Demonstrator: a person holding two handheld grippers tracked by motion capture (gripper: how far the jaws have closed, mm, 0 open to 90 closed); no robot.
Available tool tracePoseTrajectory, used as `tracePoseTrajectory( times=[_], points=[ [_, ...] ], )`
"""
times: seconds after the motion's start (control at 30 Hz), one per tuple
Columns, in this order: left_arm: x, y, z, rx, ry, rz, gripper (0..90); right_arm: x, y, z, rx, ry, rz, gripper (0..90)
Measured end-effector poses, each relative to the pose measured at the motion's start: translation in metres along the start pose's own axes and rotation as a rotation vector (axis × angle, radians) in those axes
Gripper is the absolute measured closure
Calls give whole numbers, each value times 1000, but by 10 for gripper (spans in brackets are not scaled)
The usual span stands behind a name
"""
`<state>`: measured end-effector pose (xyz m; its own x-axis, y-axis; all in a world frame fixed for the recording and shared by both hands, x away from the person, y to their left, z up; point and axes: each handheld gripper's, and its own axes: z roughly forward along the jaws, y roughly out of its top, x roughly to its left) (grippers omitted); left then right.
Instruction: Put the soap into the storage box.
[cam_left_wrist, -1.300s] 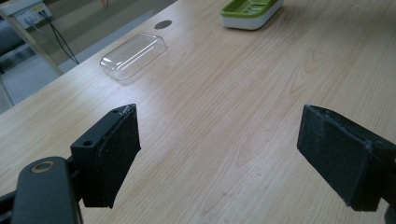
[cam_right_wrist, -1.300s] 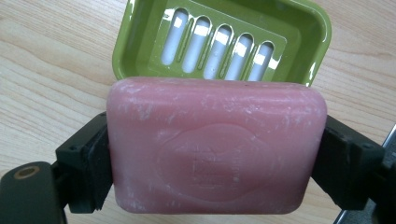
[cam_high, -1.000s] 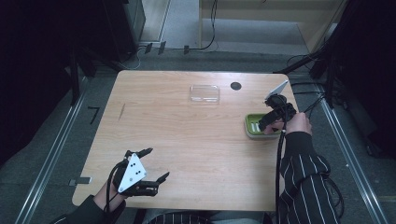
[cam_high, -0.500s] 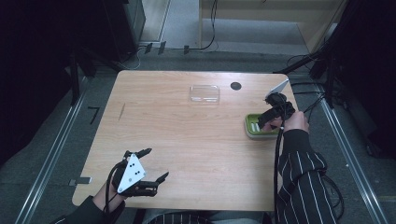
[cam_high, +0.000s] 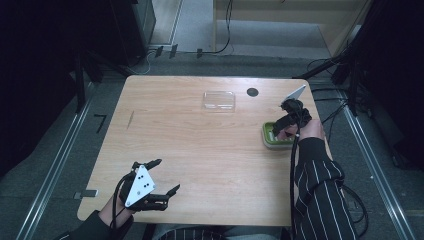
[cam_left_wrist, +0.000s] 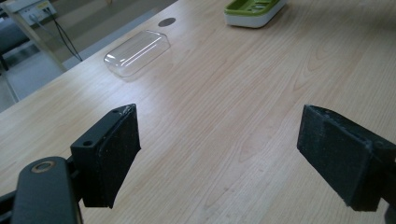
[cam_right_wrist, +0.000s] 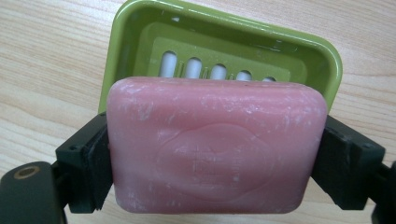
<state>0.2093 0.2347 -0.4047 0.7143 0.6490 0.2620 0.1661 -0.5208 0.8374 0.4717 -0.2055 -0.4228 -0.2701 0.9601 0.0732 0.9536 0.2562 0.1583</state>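
Note:
A pink soap bar (cam_right_wrist: 215, 145) is clamped between the two black jaws of my right gripper (cam_right_wrist: 215, 158), just above a green soap dish (cam_right_wrist: 224, 51) with a slotted white insert. From above, that right gripper (cam_high: 286, 125) hovers over the green dish (cam_high: 270, 137) near the table's right edge. My left gripper (cam_high: 161, 176) rests at the table's near left corner, open, with nothing between its pads (cam_left_wrist: 116, 154). Its own view shows a clear plastic lid (cam_left_wrist: 137, 52) and the green dish (cam_left_wrist: 252, 10) far off.
The clear lid (cam_high: 219, 99) lies at the back middle of the wooden table (cam_high: 200, 150), beside a dark round hole (cam_high: 252, 92). Cables run across the floor behind the table, and metal rails flank it on both sides.
The right gripper has shifted slightly over the green dish and sits a little lower. The left gripper has stayed where it was.

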Motion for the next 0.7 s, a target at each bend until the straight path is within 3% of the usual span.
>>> tracePoseTrajectory(
  times=[0.7],
  points=[
    [0, 0, 0, 0, 2, -6, 140, -5, 5, 19, 4, 7, 55, 133]
  ],
)
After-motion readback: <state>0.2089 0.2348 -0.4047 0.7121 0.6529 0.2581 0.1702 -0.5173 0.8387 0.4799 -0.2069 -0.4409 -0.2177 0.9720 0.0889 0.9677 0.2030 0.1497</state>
